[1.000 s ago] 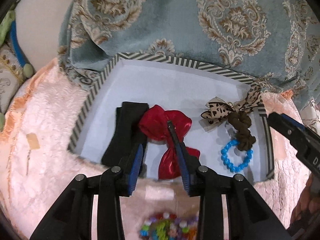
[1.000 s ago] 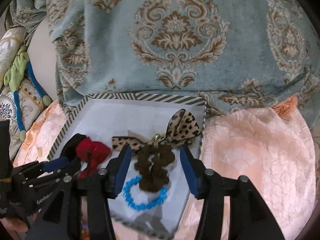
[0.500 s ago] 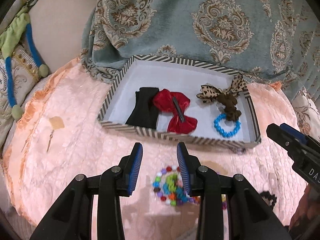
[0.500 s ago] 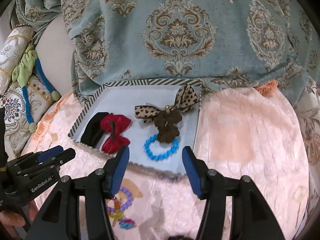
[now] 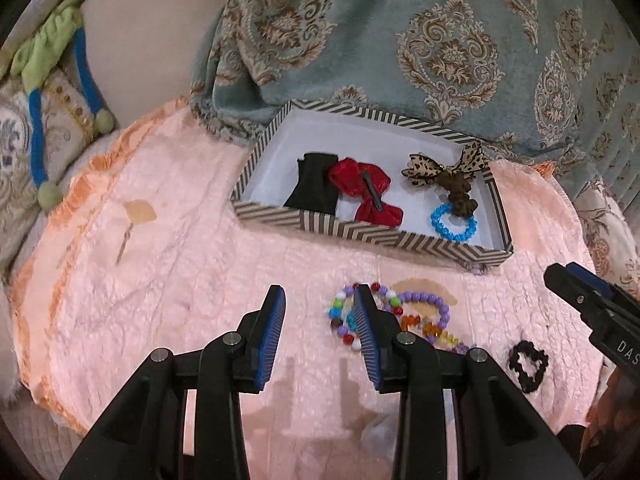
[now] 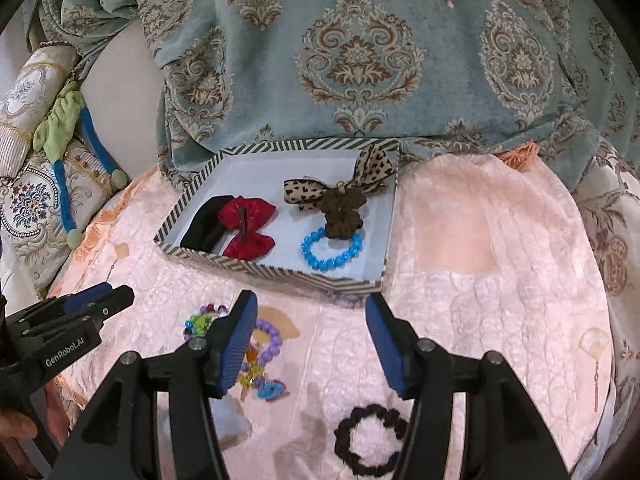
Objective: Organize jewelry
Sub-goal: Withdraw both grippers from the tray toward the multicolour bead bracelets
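Note:
A striped box (image 5: 360,236) on the pink cloth holds a black band (image 5: 314,188), a red bow (image 5: 368,192), a leopard bow (image 5: 440,166), a brown scrunchie (image 5: 460,196) and a blue bead bracelet (image 5: 454,224). In front of the box lie colourful bead bracelets (image 5: 424,308) and a black scrunchie (image 5: 528,364). My left gripper (image 5: 319,292) hovers open just left of the beads, holding nothing. My right gripper (image 6: 310,296) stands open and empty above the cloth, between the box (image 6: 276,270) and the black scrunchie (image 6: 370,440).
A teal damask cloth (image 6: 360,60) rises behind the box. Patterned cushions (image 6: 36,200) and a green-and-blue cord (image 6: 64,136) lie at the left. A hand (image 6: 16,428) holds the left tool at the lower left. The pink cloth (image 6: 480,280) stretches to the right of the box.
Both grippers have drawn back from over the box toward the near side. The bead bracelets and the black scrunchie have come into view. The right jaws stand slightly wider.

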Motion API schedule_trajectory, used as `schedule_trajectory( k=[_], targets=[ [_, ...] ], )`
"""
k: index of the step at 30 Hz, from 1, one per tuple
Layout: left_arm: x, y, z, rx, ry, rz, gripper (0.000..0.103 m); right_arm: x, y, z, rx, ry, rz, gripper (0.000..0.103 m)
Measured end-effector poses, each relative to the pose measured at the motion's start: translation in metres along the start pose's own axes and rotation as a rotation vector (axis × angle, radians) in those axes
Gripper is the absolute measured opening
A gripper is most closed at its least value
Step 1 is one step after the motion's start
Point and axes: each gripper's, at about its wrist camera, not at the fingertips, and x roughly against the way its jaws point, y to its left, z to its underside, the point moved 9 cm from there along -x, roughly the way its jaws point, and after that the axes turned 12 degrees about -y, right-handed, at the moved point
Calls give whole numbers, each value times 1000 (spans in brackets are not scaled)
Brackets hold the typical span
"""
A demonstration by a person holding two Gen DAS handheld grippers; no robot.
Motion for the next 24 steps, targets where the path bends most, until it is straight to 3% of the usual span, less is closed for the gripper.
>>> schedule_trajectory(
  k=[11,19,24],
  targets=[
    [7,16,31,75,76,51,19,26,-21,36,-8,43,12,61],
    [-16,20,47,115,152,60,19,29,-26,56,-8,80,-28,60],
    [-35,22,50,148,178,63,19,9,-9,67,21,120,-85,45]
  ],
)
